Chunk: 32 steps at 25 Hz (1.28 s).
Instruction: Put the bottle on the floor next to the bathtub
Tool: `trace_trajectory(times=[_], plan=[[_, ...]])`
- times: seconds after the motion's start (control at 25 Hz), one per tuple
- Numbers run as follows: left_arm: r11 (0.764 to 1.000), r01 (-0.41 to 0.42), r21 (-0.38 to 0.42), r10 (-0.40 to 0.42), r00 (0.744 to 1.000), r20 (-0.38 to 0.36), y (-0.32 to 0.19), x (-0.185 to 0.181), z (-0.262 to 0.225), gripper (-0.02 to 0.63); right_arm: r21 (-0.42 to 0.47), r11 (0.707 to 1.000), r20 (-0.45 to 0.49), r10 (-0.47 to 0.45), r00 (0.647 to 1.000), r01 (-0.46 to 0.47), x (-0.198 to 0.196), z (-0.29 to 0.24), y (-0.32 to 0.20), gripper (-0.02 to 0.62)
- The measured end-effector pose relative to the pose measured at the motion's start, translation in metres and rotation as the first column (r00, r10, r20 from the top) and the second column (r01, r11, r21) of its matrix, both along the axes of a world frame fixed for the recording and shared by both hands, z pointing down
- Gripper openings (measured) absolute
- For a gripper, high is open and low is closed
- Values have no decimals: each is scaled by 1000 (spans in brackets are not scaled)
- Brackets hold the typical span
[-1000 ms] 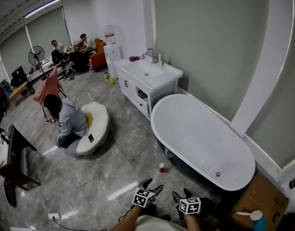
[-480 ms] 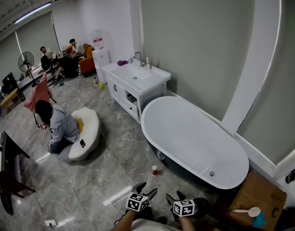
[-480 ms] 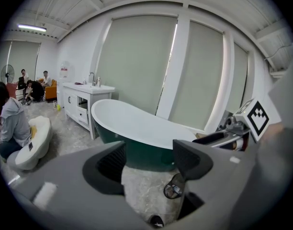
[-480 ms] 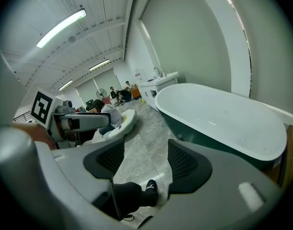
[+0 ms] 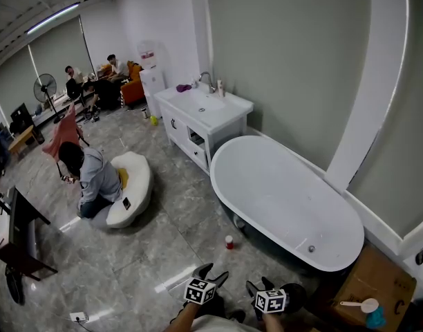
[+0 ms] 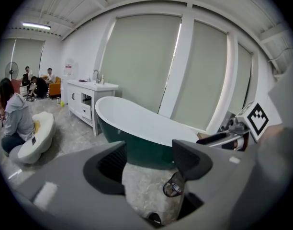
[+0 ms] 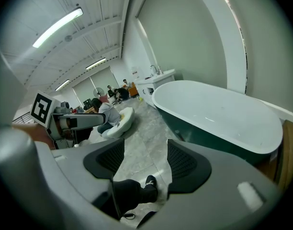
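**Open-plan office or laboratory hall fitted with a mock bathroom.** Just ahead of the right gripper [image 5: 260, 282] stands a freestanding bathtub [image 5: 280, 199]. Beyond it, a white vanity [image 5: 198, 126] with a faucet [image 5: 209, 80] is set against the wall. Far ahead of the left gripper [image 5: 215, 270] are a group of seated people [image 5: 113, 66], a pedestal fan [image 5: 45, 87], a water dispenser [image 5: 151, 75] and strip ceiling lights [image 5: 52, 18]. Nearer, a person [image 5: 94, 178] sits by a beanbag [image 5: 132, 189] on the grey tiled floor [image 5: 156, 247].

Bright, even light from ceiling strip light [image 7: 58, 27], glare streak on glossy floor [image 5: 175, 277], soft shadows, fisheye bending and dark corners in gripper views
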<state>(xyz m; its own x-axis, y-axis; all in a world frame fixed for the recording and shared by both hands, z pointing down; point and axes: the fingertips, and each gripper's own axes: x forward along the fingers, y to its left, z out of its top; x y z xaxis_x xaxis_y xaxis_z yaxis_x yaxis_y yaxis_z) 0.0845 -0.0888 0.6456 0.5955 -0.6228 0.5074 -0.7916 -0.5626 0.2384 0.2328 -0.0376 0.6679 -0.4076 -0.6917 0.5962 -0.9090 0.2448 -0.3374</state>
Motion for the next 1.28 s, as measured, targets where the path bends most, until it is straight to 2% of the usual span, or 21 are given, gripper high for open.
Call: trace_trajectory(times=[0.2, 0.4, 0.76, 0.84, 0.88, 0.92, 1.0, 1.04, 1.28], plan=[[999, 9, 52, -11, 999, 35, 3, 0, -6, 351, -3, 1000, 8, -19, 1000, 19, -4, 0, 2, 282], [999, -29, 19, 29, 999, 33, 19, 4, 0, 351, -4, 1000, 15, -2, 1000, 2, -10, 1, 4, 282], [998, -22, 52, 22, 1000, 14, 12, 7, -12, 350, 41, 999, 1, -5, 1000, 5, -11, -5, -4, 281], [999, -9, 49, 11, 999, -30, 13, 6, -14, 327, 34, 999, 3, -10, 1000, 10, -10, -4, -1, 281], [999, 3, 44, 0, 998, -63, 17, 4, -15, 254, 27, 999, 3, -20, 1000, 20, -12, -3, 4, 265], [999, 18, 37, -14, 996, -88, 20, 2, -15, 155, 23, 999, 0, -27, 1000, 27, -13, -2, 9, 176], [999, 33, 35, -29, 995, -98, 20, -2, -16, 100, 27, 1000, -12, -12, 1000, 13, -10, -1, 11, 37], [999, 33, 39, -29, 995, -96, 19, -3, -18, 61, 31, 1000, -15, -1, 1000, 2, -9, -1, 9, 2], [999, 33, 21, -30, 993, -112, 20, -7, -19, 57, 16, 1000, -12, -6, 1000, 6, -14, -2, 10, 2]])
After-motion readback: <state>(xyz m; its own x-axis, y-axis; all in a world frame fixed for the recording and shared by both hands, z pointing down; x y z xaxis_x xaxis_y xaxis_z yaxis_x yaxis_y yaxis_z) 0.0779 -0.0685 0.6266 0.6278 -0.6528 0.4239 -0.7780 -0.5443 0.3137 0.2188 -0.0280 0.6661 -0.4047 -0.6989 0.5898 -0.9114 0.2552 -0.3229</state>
